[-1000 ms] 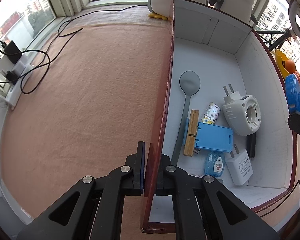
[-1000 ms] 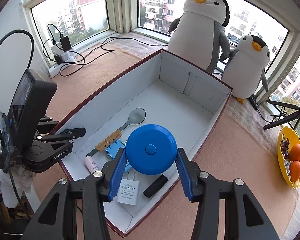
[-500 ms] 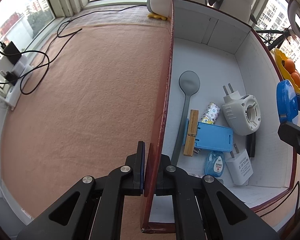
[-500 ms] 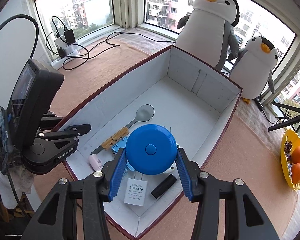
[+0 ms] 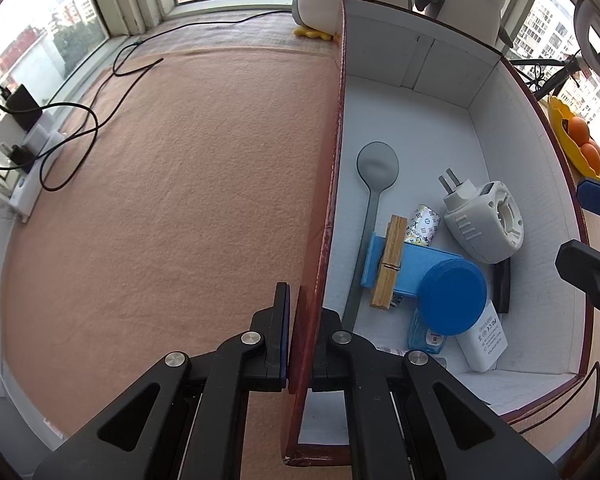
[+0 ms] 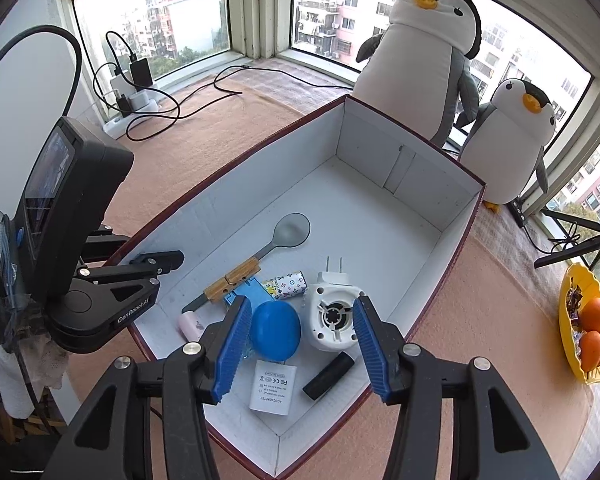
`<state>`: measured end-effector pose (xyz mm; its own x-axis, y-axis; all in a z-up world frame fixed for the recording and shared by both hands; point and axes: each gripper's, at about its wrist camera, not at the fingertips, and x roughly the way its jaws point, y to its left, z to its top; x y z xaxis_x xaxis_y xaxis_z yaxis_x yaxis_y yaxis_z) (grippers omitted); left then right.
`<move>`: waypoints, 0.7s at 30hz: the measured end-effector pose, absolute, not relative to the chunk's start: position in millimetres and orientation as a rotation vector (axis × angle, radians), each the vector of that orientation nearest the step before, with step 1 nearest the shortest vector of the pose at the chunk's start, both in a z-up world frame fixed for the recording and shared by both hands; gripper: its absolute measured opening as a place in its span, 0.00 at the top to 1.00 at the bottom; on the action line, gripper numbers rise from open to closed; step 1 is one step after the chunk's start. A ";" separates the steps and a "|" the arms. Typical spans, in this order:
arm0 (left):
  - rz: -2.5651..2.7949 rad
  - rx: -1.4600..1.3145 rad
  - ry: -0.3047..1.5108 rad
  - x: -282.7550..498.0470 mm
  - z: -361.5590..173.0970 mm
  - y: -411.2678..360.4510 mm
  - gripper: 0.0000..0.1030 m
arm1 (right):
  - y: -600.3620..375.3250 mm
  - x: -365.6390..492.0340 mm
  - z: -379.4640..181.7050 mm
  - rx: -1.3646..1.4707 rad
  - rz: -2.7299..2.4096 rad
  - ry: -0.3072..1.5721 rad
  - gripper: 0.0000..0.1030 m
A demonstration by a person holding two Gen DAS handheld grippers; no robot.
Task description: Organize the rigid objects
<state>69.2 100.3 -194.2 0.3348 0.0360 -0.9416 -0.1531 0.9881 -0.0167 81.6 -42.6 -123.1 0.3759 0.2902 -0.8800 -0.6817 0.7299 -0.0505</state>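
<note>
We see a blue disc [image 6: 275, 331] in the box [image 6: 400, 168], white inside, dark red outside, beside a monogram-patterned roll [image 6: 288, 282].

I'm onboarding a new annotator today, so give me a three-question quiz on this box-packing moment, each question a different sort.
1. True or false: the blue round case is clamped between the right gripper pads.
2. Multiple choice: the left gripper is shut on A) the gray spoon B) the box wall C) the wooden clothespin.
3. Fill in: the yellow bowl outside the box holds ____.

Key: 1 false, it lies in the box partly on the white adapter, clear of the opening jaws. 2 B. 3 oranges.
</note>
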 end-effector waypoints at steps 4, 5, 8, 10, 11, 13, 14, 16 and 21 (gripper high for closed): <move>0.123 -0.107 1.223 69.3 -194.1 100.5 0.95 | -43.2 80.7 -123.2 -0.447 0.648 1.007 0.53; 0.123 -0.106 1.222 69.5 -193.6 100.2 0.95 | -43.8 80.5 -123.1 -0.444 0.647 1.007 0.53; 0.123 -0.102 1.216 70.2 -192.1 99.6 0.95 | -47.1 79.5 -121.7 -0.434 0.641 1.007 0.52; 0.122 -0.098 1.214 70.2 -190.7 99.6 0.95 | -50.0 78.9 -120.1 -0.427 0.637 1.005 0.50; 0.121 -0.097 1.213 70.2 -190.1 99.6 0.95 | -51.9 78.5 -119.0 -0.423 0.632 1.002 0.49; 0.120 -0.095 1.209 69.8 -188.7 99.8 0.95 | -57.1 77.8 -116.2 -0.407 0.620 0.998 0.47; 0.119 -0.093 1.208 70.0 -188.2 99.6 0.95 | -59.8 77.9 -114.6 -0.397 0.614 0.998 0.46; 0.117 -0.092 1.203 69.2 -186.7 99.8 0.95 | -66.2 77.3 -111.4 -0.376 0.602 0.996 0.45; 0.137 -0.072 1.171 67.0 -178.2 101.9 0.81 | -84.6 74.9 -100.2 -0.326 0.559 0.976 0.40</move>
